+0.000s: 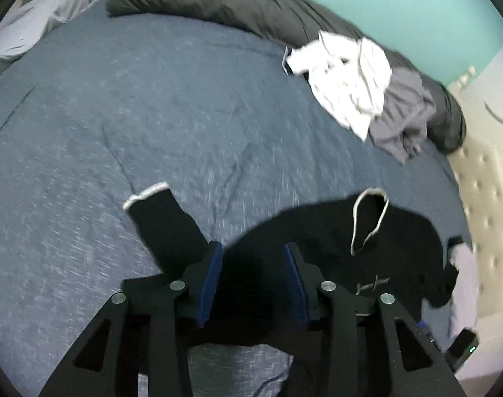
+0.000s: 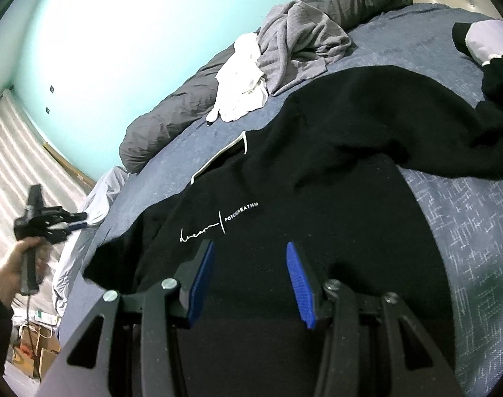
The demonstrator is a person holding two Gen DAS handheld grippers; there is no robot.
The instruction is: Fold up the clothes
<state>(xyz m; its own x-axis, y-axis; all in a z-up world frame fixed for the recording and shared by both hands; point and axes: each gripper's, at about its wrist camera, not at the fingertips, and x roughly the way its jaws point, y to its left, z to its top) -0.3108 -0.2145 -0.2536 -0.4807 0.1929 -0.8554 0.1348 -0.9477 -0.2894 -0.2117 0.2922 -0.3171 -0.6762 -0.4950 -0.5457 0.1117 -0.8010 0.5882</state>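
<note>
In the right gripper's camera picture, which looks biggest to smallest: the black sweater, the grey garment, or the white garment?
1. black sweater, though it lies nearest the camera, which enlarges it.
2. grey garment.
3. white garment, partly tucked under the grey one, so its true size is unsure.

Dim room, motion blur, fisheye-warped edges, dark vignette

White print on the chest of the black sweatshirt (image 2: 284,205) reads a cursive "dream", a vertical line, then small capitals that look like "POTCREATHM". In the left wrist view the same print is too blurred to read.
</note>
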